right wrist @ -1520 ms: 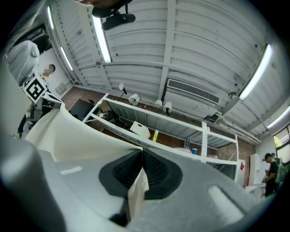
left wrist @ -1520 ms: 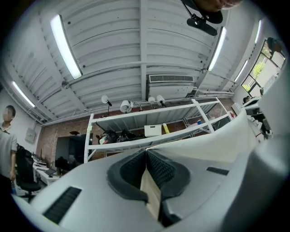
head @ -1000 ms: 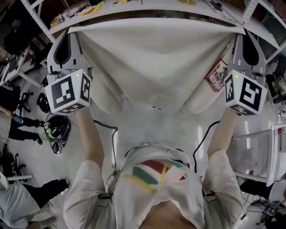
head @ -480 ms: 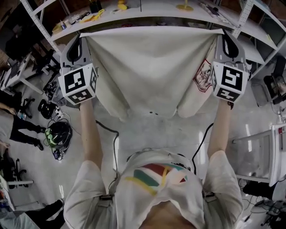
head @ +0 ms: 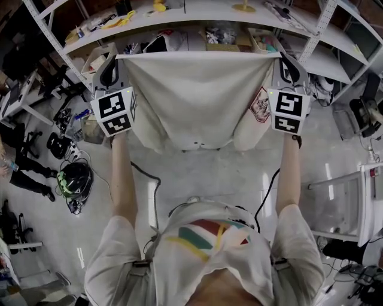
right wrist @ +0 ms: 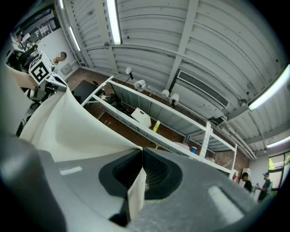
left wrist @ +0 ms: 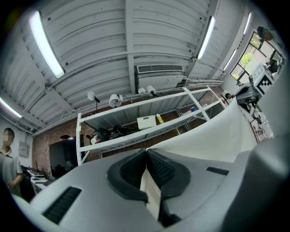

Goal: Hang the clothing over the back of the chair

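The big white metal shelf rack (head: pixel 197 13) runs across the top of the head view, w/ boxes and bits on it. Just under it hangs the wide cream cloth top (head: pixel 197 95), pulled flat like a sheet in the upper middle of the frame, w/ its sleeves drooping at both lower corners. A sec ago this top filled most of the upper frame and hid the lower shelf. Now it looks smaller and further out, the arms are stretched long, and both grippers have come in from the frame edges. So I think it's being carried out toward a chair back, but I can't be sure any chair shows, so that step isn't done yet. The left gripper (head: pixel 112 60), upper left, has its jaws pressed tight on one corner of the top, and its own view shows cloth nipped between the black pads (left wrist: pixel 163 171). The right gripper (head: pixel 282 58), upper right, pinches the other corner the same way. Each carries a cube w/ b/w square markers (head: pixel 115 112): patterns only, no words. A small red-and-white printed patch (head: pixel 261 106) sits on the top by the right gripper, too small to read.
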Motion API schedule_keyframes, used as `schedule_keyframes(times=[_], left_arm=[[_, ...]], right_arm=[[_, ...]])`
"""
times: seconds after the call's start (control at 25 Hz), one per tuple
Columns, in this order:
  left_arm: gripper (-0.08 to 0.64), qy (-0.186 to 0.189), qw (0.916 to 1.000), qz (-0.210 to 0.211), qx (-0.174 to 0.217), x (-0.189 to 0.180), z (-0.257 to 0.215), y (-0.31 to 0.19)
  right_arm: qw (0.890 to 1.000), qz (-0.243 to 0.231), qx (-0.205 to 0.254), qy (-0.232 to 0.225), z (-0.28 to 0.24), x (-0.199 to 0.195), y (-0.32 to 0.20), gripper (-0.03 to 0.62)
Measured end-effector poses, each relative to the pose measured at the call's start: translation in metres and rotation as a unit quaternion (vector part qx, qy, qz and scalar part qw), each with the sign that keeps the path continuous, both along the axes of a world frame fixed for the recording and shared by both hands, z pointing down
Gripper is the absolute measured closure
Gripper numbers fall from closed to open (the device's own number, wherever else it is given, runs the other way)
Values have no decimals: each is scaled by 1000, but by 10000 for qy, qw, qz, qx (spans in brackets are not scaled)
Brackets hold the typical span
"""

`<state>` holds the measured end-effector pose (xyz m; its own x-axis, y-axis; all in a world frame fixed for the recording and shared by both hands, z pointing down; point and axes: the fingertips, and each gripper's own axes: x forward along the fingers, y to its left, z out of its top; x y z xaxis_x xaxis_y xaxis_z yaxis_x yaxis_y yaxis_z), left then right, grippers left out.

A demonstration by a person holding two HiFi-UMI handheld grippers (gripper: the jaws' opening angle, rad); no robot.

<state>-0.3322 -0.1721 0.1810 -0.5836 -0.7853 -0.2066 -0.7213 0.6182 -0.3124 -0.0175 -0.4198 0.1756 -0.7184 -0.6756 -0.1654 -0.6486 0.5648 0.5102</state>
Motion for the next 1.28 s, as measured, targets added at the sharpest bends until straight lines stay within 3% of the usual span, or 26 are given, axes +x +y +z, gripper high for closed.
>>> schedule_keyframes(times=[0.52, 0.72, 1.28], left_arm=[[545, 337, 9967, -103, -737, -21, 84, -15], [545, 432, 9922, -52, -1169, -25, 112, -16], [545, 836, 9812, -14, -1738, -25, 183, -21]], right_arm=[[9963, 61, -538, 674, 78, -28, -21, 586], [9935, 109, -672, 917, 100, -32, -21, 585], [9835, 197, -997, 1494, 164, -34, -28, 586]])
